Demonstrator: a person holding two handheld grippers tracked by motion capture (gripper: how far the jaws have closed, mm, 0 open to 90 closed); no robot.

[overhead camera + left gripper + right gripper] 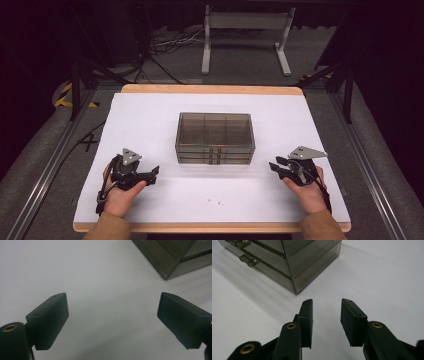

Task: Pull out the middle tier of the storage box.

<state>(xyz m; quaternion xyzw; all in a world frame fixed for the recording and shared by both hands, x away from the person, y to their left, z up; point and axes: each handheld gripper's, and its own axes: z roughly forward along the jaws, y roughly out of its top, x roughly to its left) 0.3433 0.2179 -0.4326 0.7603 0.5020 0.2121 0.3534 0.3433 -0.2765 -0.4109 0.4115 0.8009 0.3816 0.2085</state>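
Drawers stacked in a smoky transparent plastic organiser box (pixel 215 138) sit mid-bench on the white sheet-covered bench (pixel 150 115), between the two grippers and apart from both. Left gripper (pixel 154 172) has its fingers (pixel 48 320) spread wide, holding nothing; right gripper (pixel 274 163) is partly open, also empty. Rigid, light and slick-walled, the box would likely slide if pushed. Small front handles (pixel 248 260), possibly latches, look the best place to pinch.
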